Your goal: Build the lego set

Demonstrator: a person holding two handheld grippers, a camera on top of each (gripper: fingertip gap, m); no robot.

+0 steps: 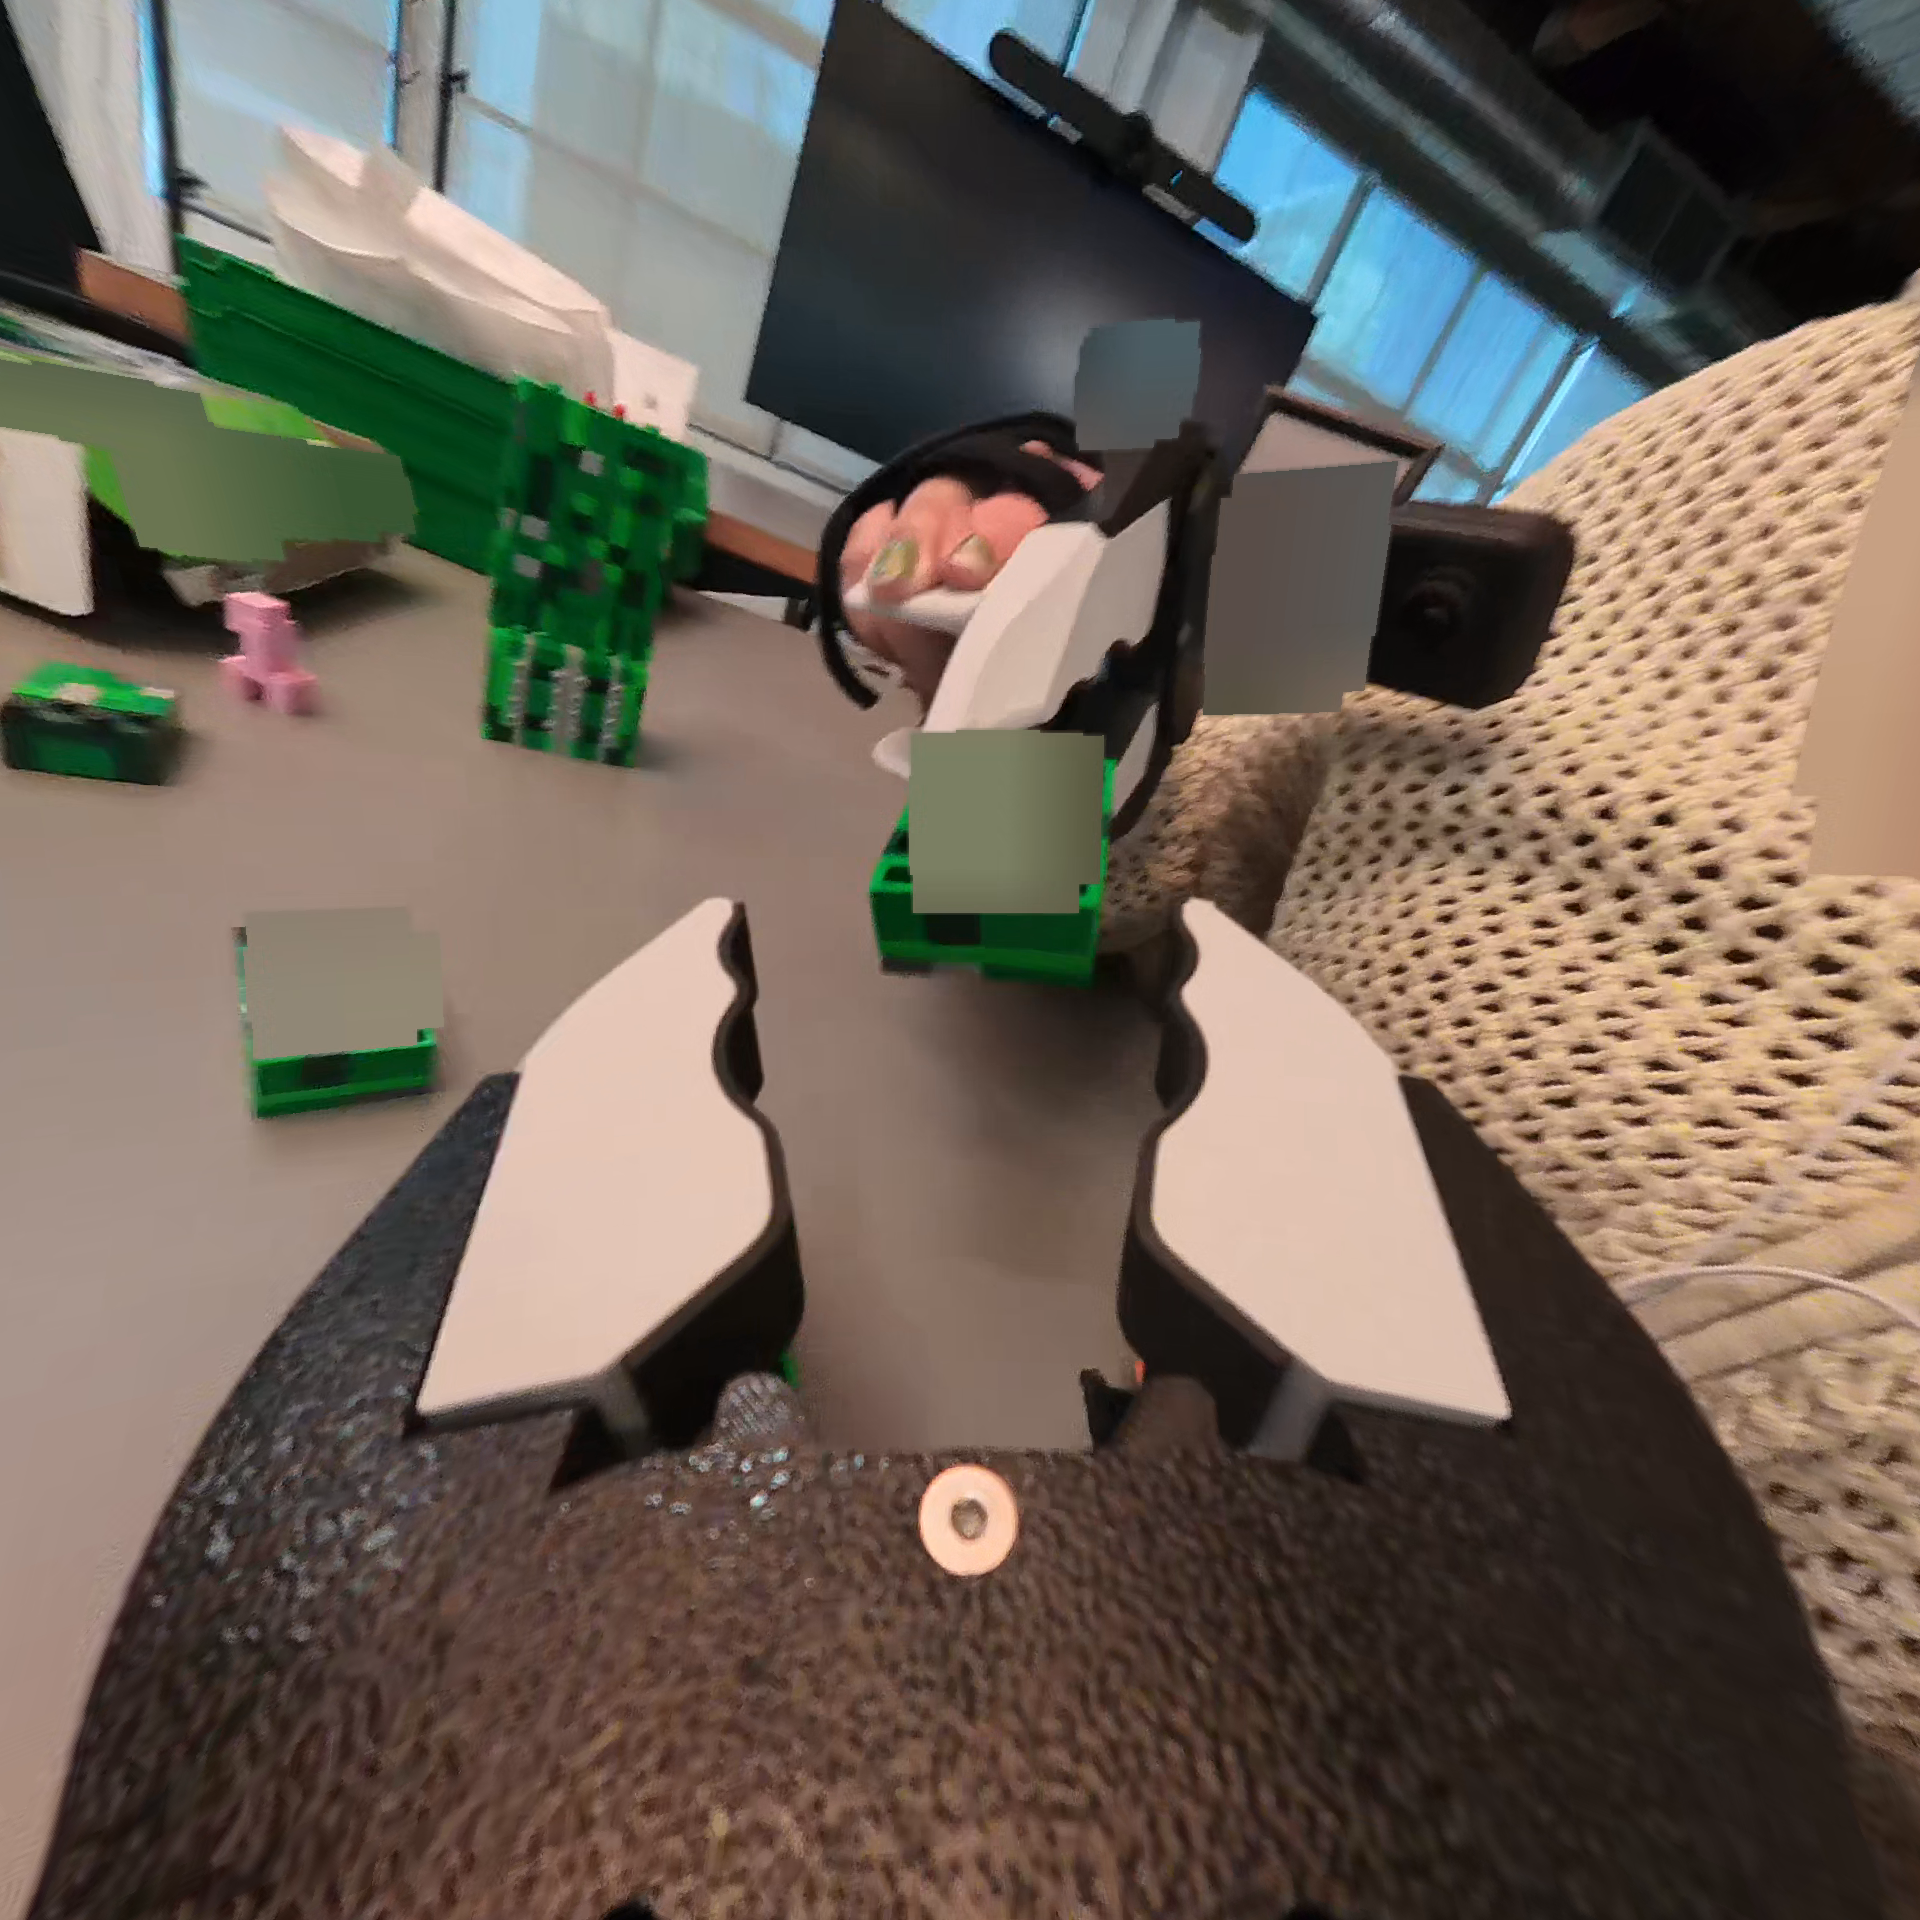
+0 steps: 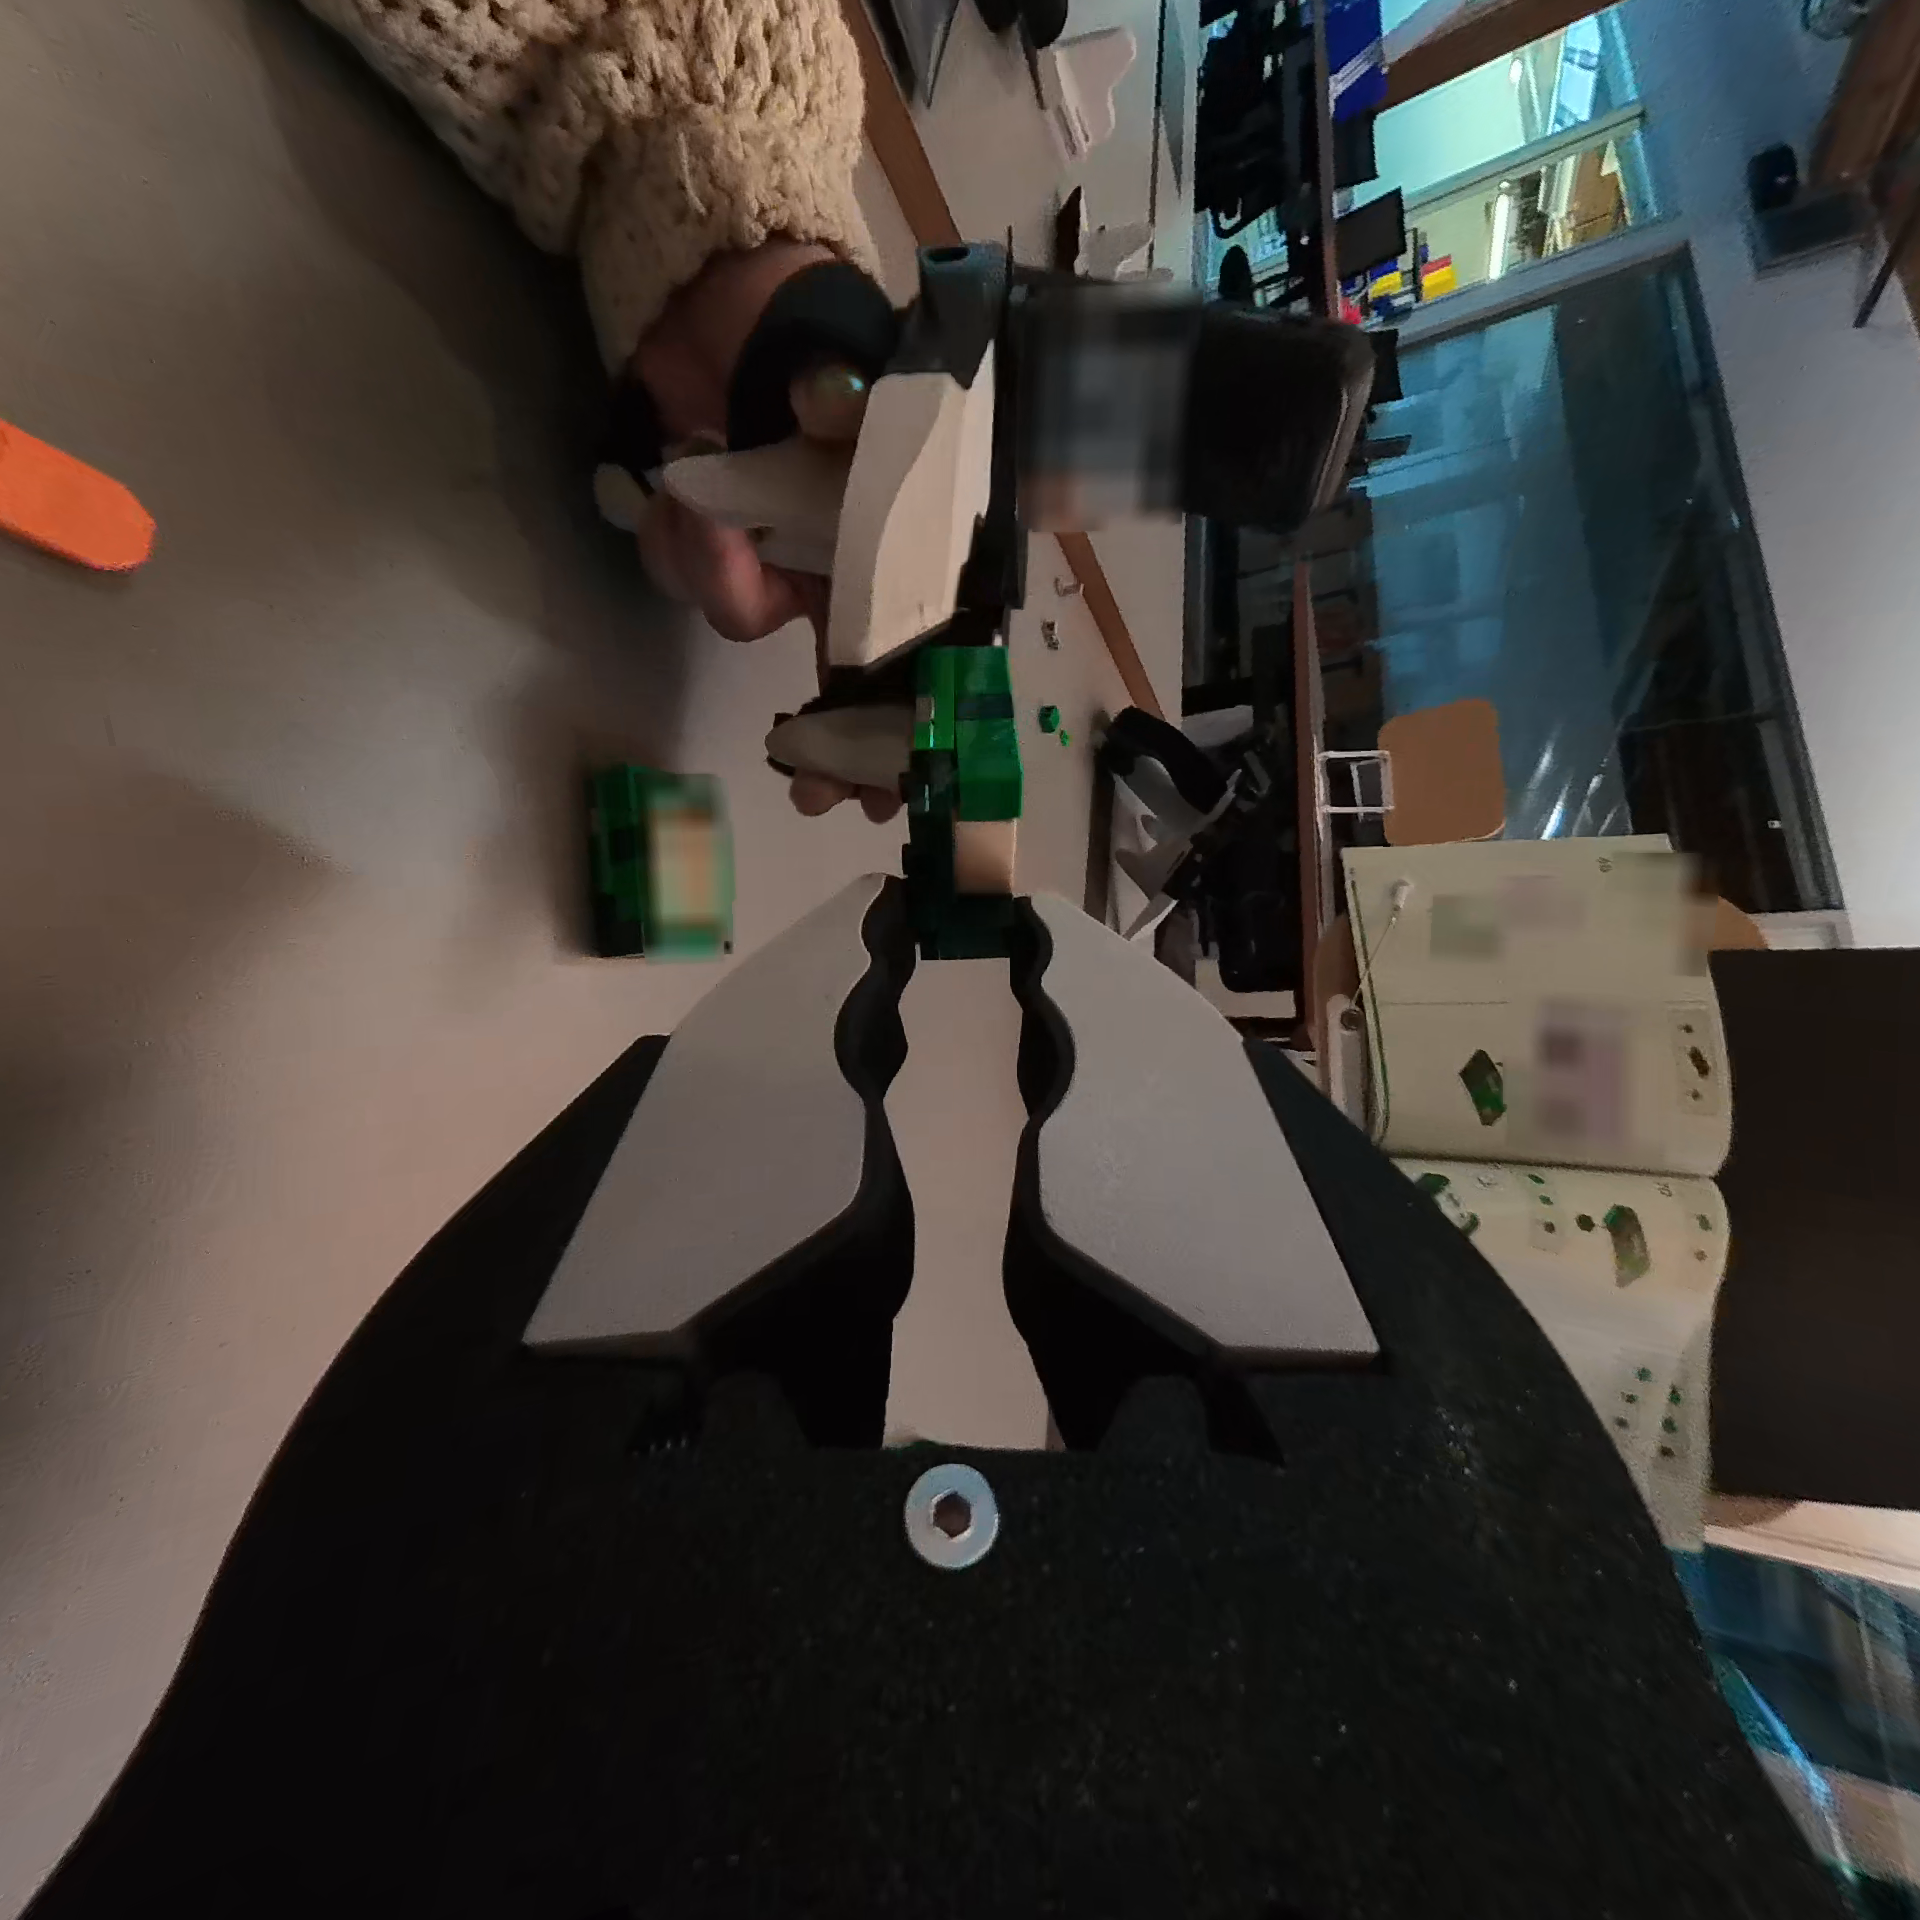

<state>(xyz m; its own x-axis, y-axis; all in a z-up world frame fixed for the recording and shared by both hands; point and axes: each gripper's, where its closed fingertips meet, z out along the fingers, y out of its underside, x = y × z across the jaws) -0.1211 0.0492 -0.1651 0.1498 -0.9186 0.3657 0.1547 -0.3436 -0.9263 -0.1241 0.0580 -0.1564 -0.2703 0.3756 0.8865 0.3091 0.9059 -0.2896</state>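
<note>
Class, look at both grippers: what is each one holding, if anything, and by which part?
The right gripper pinches a green lego block by its dark near end, at the fingertips. The left gripper is open and holds nothing.

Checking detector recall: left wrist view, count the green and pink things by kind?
Green tower: 1
Green blocks: 3
Green stack at back, blurred: 1
Pink figure: 1
Total: 6
</note>
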